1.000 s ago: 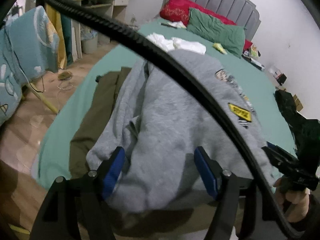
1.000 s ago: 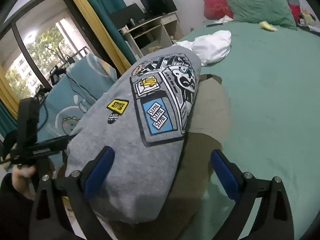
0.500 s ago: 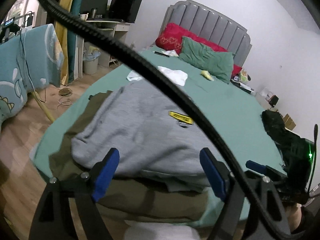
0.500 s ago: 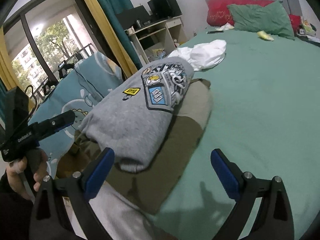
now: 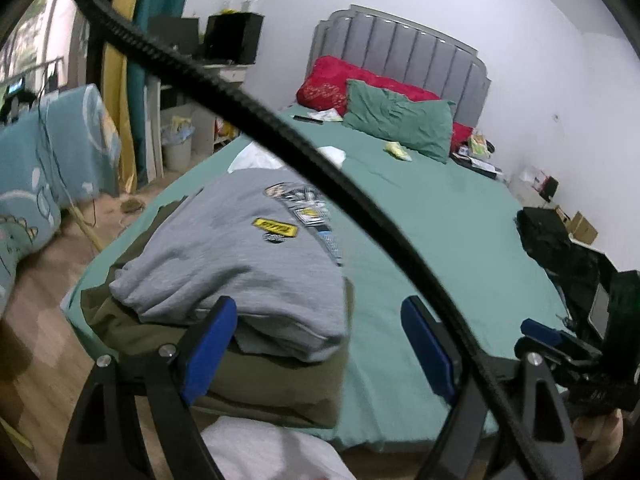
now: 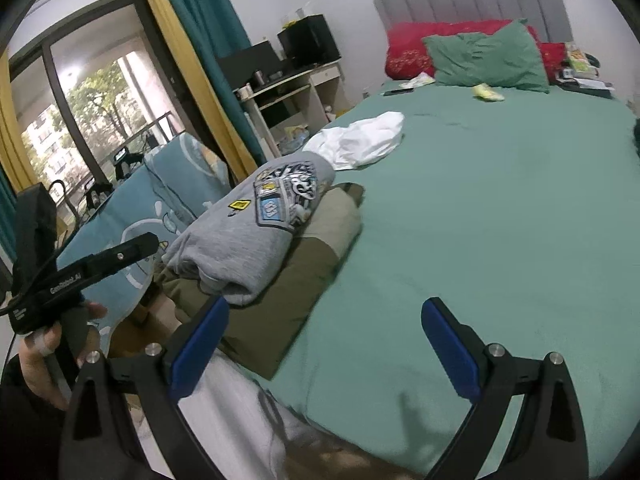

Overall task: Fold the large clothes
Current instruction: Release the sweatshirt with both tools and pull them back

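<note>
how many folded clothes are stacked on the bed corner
2: a grey sweatshirt on top, an olive garment beneath it. More could be hidden underneath. The white cloth farther up the bed lies crumpled.

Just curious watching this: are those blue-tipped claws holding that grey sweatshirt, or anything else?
Nothing. The left gripper and right gripper are both open; the folded grey sweatshirt lies free on the olive garment.

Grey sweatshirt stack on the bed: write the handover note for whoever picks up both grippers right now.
Left gripper: open, holding nothing, at the bed's foot edge.
Right gripper: open, holding nothing, beside it.
Folded grey patch-covered sweatshirt lies on top of the folded olive-green garment, at the corner of the green-sheeted bed.
Done: both of those are folded and stacked.
Left: the crumpled white garment farther up the bed looks unfolded; probably next.
</note>
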Demonstrator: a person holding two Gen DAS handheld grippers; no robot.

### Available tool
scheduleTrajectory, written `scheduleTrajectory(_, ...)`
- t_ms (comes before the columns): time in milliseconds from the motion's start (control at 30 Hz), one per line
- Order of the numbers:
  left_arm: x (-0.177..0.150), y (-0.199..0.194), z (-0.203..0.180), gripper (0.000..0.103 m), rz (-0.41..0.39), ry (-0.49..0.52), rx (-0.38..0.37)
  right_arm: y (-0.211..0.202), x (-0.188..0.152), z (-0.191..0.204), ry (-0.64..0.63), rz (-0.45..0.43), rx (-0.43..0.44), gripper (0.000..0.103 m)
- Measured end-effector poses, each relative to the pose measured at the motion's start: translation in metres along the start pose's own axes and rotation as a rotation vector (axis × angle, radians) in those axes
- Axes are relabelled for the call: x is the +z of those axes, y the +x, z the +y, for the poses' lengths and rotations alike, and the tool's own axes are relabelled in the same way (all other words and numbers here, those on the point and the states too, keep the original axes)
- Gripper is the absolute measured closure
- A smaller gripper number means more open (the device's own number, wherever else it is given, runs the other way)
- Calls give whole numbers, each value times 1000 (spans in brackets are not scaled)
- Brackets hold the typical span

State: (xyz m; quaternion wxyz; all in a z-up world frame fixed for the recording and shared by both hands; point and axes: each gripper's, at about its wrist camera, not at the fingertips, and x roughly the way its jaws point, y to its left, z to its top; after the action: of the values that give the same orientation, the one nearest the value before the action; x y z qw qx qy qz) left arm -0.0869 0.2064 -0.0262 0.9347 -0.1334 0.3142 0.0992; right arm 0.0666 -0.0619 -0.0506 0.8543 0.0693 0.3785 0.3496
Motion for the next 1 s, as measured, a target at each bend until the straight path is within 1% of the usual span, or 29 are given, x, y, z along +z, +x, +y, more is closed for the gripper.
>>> scheduleTrajectory(133,1,-11,-29,19,-13,58,-20,-27,-4,-17,21,-28,-22,7)
scheduleTrajectory(267,2,-21,-59,18,-33,111,20,-60,-5,-36,45,-63,-49,7)
scheduleTrajectory(433,3,-30,-92,13,-57,163,30,-96,-5,-55,69,-96,-86,7)
scheduleTrajectory(600,4,-46,-124,6,-123,238,39,-134,-3,-71,82,-141,-134,7)
scheduleTrajectory(733,8,-61,-146,3,-171,268,19,-165,0,-83,87,-182,-178,7)
scheduleTrajectory(900,16,-75,-169,2,-205,293,-7,-200,3,-97,90,-226,-235,7)
scheduleTrajectory(1000,22,-86,-177,2,-233,266,-55,-221,5,-105,97,-257,-259,6)
